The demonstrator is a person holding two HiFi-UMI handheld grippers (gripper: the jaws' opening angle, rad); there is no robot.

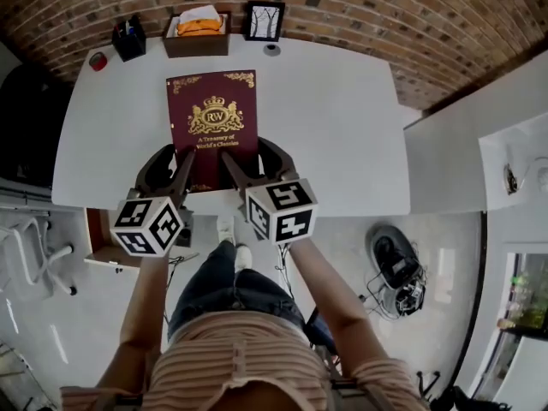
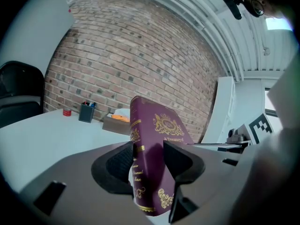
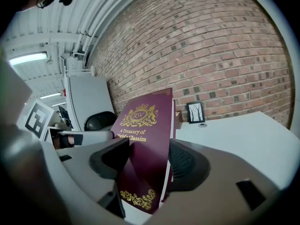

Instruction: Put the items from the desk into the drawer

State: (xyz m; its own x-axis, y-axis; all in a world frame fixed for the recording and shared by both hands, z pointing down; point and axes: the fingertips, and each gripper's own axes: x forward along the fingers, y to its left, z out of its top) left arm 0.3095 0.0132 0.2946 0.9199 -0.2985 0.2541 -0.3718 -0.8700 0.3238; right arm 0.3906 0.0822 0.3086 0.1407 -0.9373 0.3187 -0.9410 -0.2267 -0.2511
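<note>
A maroon book (image 1: 212, 118) with gold lettering and a crest lies lengthwise in the middle of the white desk (image 1: 342, 118). Both grippers hold its near end. My left gripper (image 1: 175, 157) is shut on the near left corner, by the spine. In the left gripper view the book (image 2: 154, 139) stands pinched between the jaws of the left gripper (image 2: 147, 161). My right gripper (image 1: 251, 157) is shut on the near right corner. The right gripper view has the book's front cover (image 3: 145, 135) clamped in the right gripper (image 3: 145, 165). There the book slopes up away from the jaws.
Along the desk's back edge stand a dark pen holder (image 1: 128, 38), a brown tissue box (image 1: 198, 32), a small picture frame (image 1: 264, 20) and a red roll (image 1: 98, 61). An open wooden drawer (image 1: 97, 238) shows below the desk's near left edge. The brick wall is behind.
</note>
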